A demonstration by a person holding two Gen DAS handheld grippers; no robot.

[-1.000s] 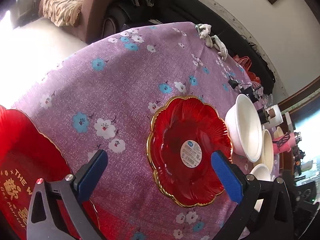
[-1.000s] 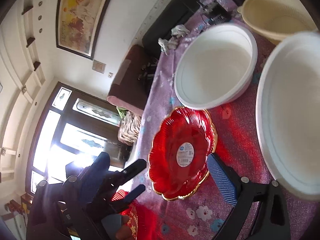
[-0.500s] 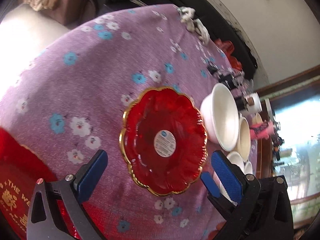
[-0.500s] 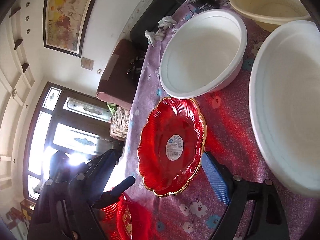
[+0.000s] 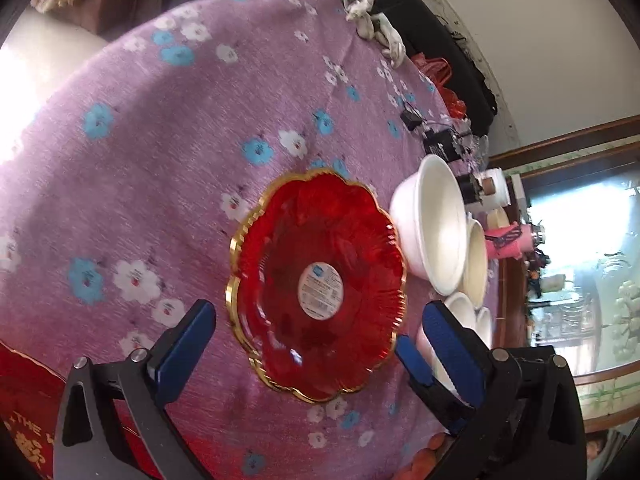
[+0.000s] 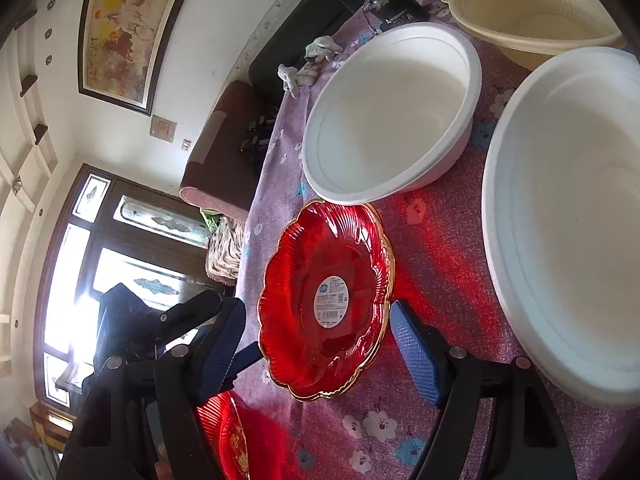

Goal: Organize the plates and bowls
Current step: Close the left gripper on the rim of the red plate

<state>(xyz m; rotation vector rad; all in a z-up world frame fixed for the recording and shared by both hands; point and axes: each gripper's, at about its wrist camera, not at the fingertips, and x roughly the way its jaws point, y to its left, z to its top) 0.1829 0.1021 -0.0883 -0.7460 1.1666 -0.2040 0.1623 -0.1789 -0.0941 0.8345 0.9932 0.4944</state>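
Observation:
A red scalloped plate [image 5: 316, 292] [image 6: 326, 300] with a gold rim and a white sticker lies on the purple flowered cloth [image 5: 160, 160]. My left gripper [image 5: 318, 344] is open, its blue fingers on either side of the plate's near edge. My right gripper [image 6: 318, 350] comes in from the opposite side. Its jaws are closing with the plate between them, and the pads stand just off the rim. One right-gripper finger [image 5: 412, 362] shows beside the plate. A second red plate [image 5: 24, 400] [image 6: 232, 436] with gold lettering lies at the near edge.
A white bowl [image 6: 392, 120] [image 5: 436, 224] touches the plate's far rim. A larger white bowl [image 6: 560, 220] and a cream bowl [image 6: 532, 4] stand beside it. Crumpled grey cloth [image 5: 372, 20] and black gadgets [image 5: 440, 144] lie further back.
The left view has tipped down, and the red plate now sits centred between the left fingers. The right gripper's jaws have narrowed around the plate.

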